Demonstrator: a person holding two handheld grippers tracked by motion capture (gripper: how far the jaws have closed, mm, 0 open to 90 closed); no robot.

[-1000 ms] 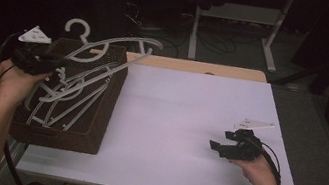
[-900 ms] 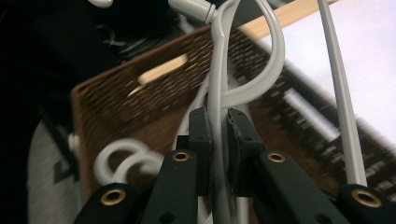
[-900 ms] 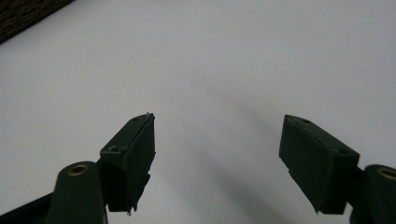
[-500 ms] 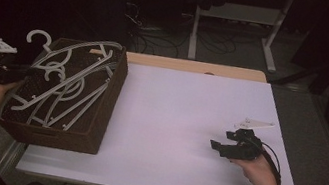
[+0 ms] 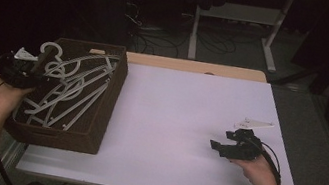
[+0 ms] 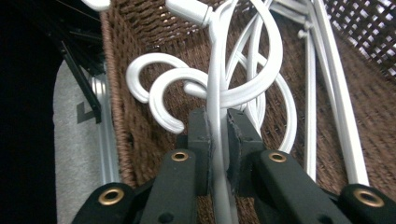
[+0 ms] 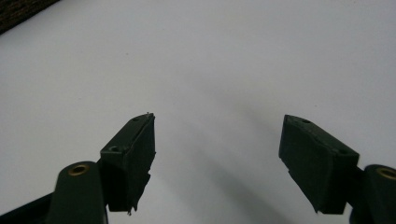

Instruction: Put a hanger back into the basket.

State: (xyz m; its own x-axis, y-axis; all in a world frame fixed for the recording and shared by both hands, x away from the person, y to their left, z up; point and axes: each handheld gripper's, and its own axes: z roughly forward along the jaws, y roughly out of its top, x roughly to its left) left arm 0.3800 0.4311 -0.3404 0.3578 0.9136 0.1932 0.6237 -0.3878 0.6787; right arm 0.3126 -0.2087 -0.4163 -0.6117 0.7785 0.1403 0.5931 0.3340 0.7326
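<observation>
Pinching the white hanger [image 6: 217,70] between left gripper [image 6: 218,140] fingers [image 6: 201,140].

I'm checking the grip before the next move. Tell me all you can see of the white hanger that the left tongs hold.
The white hanger looks like smooth, glossy plastic, with a thin straight bar and a curved hook. The left tongs are shut on the bar, one pad on each side. It lies at the left end of the brown woven basket, tangled among other white hangers, whose hooks and arms cross it. In the high view its hook rises just above the basket's rim. Whether it rests on the basket floor is unclear.
</observation>
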